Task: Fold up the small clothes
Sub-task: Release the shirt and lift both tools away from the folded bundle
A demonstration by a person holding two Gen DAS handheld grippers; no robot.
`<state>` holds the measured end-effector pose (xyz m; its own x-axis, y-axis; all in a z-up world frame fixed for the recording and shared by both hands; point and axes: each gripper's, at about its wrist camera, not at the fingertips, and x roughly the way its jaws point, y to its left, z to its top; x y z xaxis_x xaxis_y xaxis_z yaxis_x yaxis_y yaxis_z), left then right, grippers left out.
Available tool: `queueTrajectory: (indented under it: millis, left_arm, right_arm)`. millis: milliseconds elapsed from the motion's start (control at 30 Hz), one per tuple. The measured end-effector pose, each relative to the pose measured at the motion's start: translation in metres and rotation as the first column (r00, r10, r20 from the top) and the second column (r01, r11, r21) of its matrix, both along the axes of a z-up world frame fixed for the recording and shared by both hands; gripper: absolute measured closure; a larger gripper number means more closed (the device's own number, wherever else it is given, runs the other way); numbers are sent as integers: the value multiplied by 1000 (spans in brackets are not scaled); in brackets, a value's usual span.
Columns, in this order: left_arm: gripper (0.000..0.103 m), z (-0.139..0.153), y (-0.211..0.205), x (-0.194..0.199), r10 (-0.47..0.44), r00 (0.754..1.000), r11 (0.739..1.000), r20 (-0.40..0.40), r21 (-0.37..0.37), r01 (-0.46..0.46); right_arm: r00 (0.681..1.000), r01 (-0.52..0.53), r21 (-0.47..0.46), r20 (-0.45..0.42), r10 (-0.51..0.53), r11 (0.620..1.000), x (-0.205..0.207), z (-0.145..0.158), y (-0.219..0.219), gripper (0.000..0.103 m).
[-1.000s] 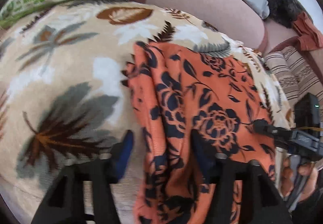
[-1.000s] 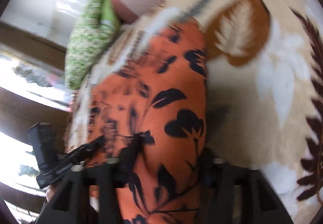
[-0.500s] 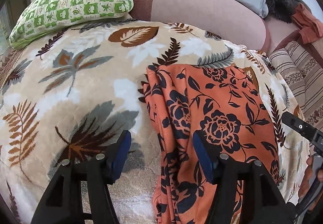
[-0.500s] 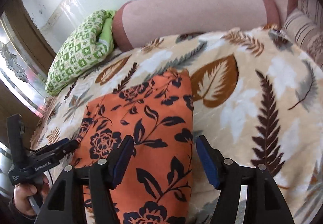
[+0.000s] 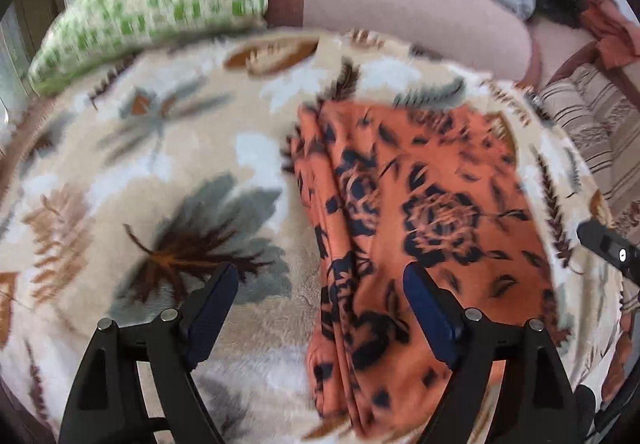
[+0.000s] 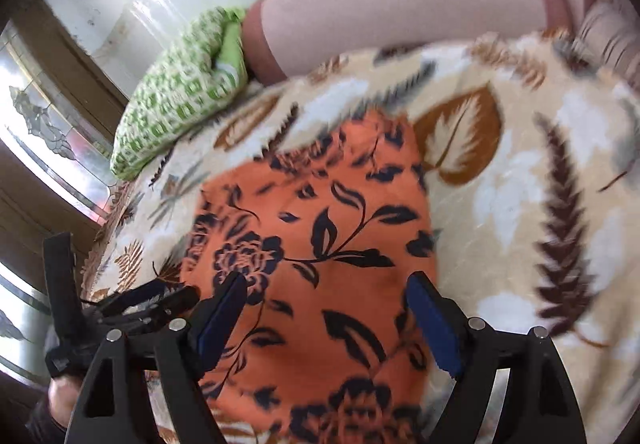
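Left wrist view: orange floral garment [image 5: 432, 204] lies folded on the leaf-print blanket [image 5: 160, 172].
Thin, limp cloth, probably slippery; pinch its layered edge. Left gripper [image 5: 316, 308] and right gripper [image 6: 326, 308] are opening, holding nothing.

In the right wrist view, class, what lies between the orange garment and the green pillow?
Only a strip of the leaf-print blanket separates the orange garment from the green pillow.

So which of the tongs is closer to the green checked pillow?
Left. The left tongs, opening and empty, hang over the orange floral cloth's pillow-side edge; the right tongs, also opening and empty, hang over its far side from the green checked pillow.
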<state>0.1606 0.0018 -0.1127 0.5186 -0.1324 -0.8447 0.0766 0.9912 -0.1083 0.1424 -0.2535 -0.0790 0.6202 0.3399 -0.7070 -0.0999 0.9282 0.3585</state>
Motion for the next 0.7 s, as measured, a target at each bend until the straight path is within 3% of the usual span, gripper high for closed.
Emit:
queueTrajectory:
  millis: [200, 433, 700]
  left_arm:
    - [10, 58, -3, -60, 23, 985, 996, 173, 80, -38]
    - [10, 97, -14, -109, 23, 974, 994, 225, 96, -45]
    - [10, 123, -28, -145, 26, 966, 998, 259, 45, -39]
  right_arm:
    - [999, 10, -44, 40, -8, 999, -69, 34, 2, 18]
    - [999, -3, -121, 41, 8, 993, -124, 51, 21, 18]
    - [997, -2, -137, 80, 13, 991, -161, 69, 24, 18]
